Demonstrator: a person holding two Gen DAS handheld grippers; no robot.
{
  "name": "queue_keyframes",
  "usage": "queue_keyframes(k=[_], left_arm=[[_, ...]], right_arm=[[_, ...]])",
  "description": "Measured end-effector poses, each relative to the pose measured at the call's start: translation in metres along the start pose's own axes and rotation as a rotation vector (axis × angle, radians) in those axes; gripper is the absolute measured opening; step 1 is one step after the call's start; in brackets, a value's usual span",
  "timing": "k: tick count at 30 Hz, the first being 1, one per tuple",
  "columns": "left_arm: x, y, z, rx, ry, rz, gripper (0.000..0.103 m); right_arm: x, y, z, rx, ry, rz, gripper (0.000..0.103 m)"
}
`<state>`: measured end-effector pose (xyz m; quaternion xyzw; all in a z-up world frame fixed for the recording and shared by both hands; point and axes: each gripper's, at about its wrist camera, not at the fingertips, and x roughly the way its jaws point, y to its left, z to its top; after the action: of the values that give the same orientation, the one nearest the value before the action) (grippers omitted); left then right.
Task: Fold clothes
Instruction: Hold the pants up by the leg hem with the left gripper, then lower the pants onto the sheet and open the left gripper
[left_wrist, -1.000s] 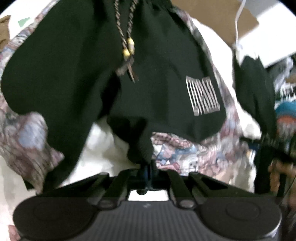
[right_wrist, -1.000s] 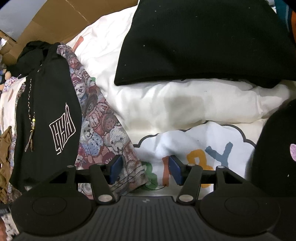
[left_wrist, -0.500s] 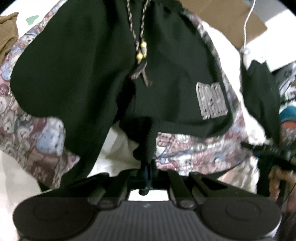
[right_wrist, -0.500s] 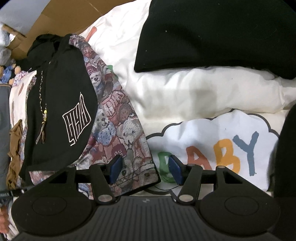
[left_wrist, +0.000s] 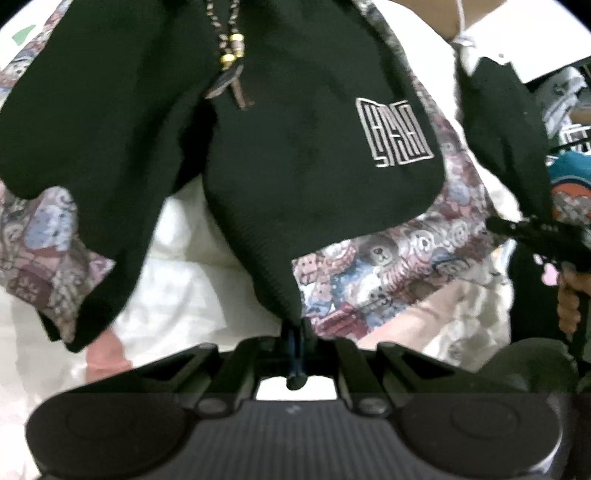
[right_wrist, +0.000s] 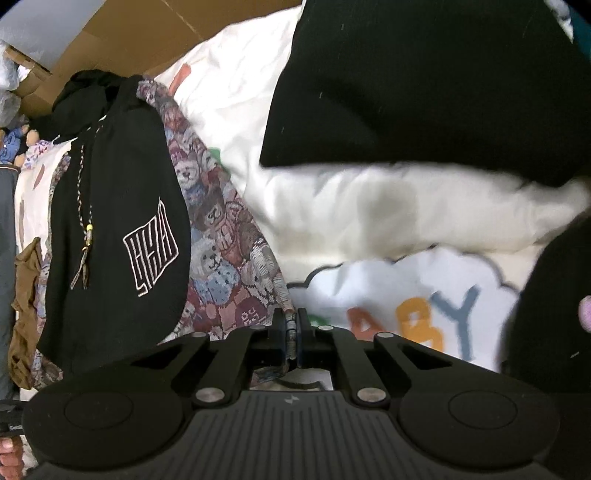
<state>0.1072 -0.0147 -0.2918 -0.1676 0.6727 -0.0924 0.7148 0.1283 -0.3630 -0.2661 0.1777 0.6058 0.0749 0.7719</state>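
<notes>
1. The left claw (left_wrist: 295, 343) is closed on a ribbed black hem corner of the black hoodie (left_wrist: 295, 147); the cloth rises from between the jaws and spreads outward and upward across the view.
2. The right claw (right_wrist: 292, 332) has just been closing and now pinches the edge of the teddy-bear print garment (right_wrist: 221, 236); a thin strip of patterned cloth sits between the jaws.
3. In the right wrist view, the hoodie lies on top of the print garment, to the left of the right claw and apart from it.
4. Both garments rest on a white bed cover (right_wrist: 369, 214) printed with a cloud and coloured letters (right_wrist: 424, 317).
5. Hidden or unclear: the hoodie's top is cut off by the frame edge in the left wrist view, and most of the print garment lies under the hoodie. A second black garment (right_wrist: 424, 81) fills the upper right of the right wrist view, cut off by the frame. The left wrist view is slightly blurred.
6. Appearance: the hoodie is black with a white line-drawn chest emblem (left_wrist: 393, 133) and a braided drawcord with gold beads (left_wrist: 231, 55). The print garment shows bears in blue, maroon and grey.
</notes>
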Motion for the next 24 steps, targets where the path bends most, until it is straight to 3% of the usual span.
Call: queue_keyframes(k=[8,15,18,24], left_arm=[[0.005,-0.011,-0.008,0.038,0.022,-0.035,0.003],[0.017,-0.012,-0.013,0.061,0.048,-0.001,0.003],[0.022,-0.007,-0.013,0.043,0.076,0.018,0.01],[0.018,0.002,-0.009,0.031,0.092,0.045,0.015]], right_arm=[[-0.02,0.01,0.009,-0.061,-0.015,-0.072,0.005],[-0.008,0.002,0.006,-0.06,-0.001,-0.109,0.005],[0.0,0.0,0.005,-0.041,0.007,-0.12,0.006],[-0.003,-0.008,0.007,-0.003,0.003,-0.15,0.031]])
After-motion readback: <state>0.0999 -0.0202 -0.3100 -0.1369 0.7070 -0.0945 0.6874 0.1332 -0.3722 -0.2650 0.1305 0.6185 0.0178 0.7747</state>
